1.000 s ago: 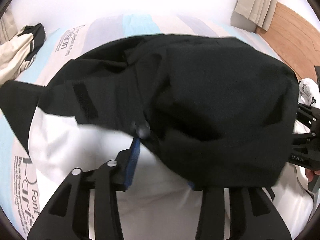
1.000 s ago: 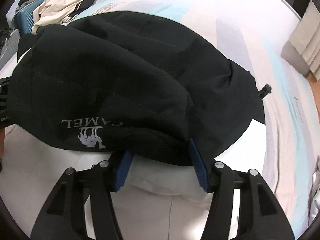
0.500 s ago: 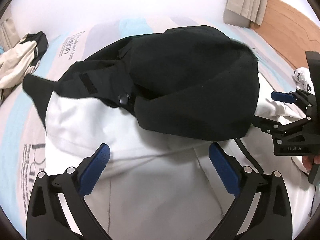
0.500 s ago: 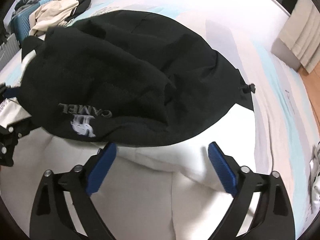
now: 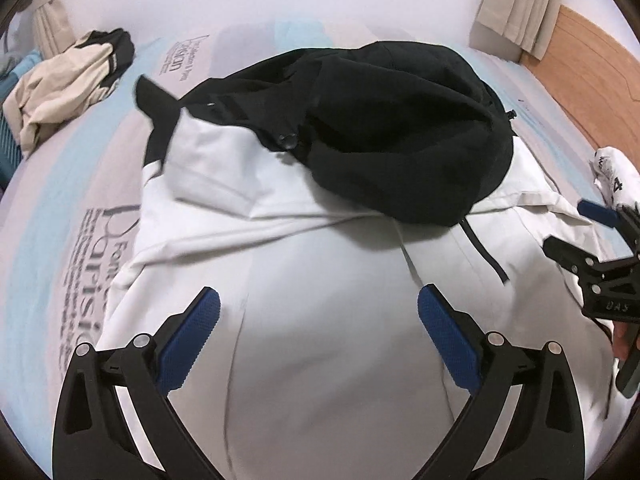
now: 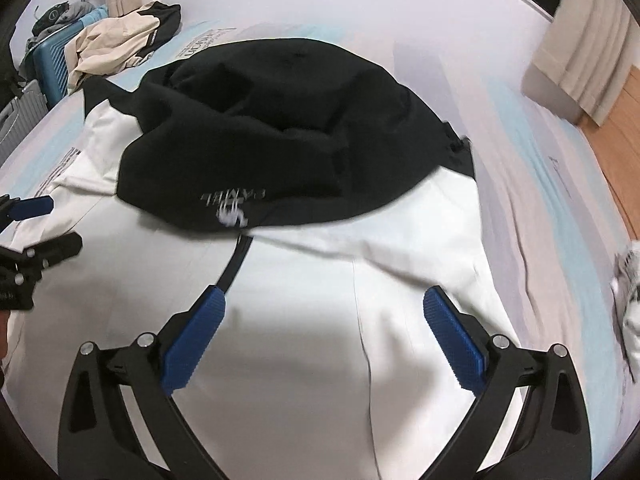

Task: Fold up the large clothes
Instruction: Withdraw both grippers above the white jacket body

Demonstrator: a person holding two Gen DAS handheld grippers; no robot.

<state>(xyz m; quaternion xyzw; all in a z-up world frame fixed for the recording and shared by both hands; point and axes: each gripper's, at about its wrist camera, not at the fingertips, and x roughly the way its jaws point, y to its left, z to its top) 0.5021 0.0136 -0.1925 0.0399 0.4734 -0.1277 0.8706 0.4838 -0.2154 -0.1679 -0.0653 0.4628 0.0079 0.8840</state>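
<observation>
The black-and-white jacket (image 5: 320,320) lies spread on the bed (image 5: 60,208), its black hooded upper part (image 5: 400,128) folded down over the white body; the fold looks just laid, so the step in hand appears to be the release after that first fold; the left gripper (image 5: 318,344) has just been opening and now stands wide with nothing between its blue pads, only white cloth beneath; the right gripper (image 6: 324,344) has likewise just been opening and stands wide and empty, hovering over the white panel near the dark drawcord (image 6: 234,268); each gripper shows at the edge of the other's view, so the two sit side by side above the lower half of the garment; motion blur softens the hem, so whether the fold lies flat I cannot quite tell; a beige-and-black garment (image 6: 120,48) sits bunched at the far corner, well apart; the next move probably calls for taking hold of a side edge or sleeve with each gripper and bringing it inward, keeping the black part from sliding off.
</observation>
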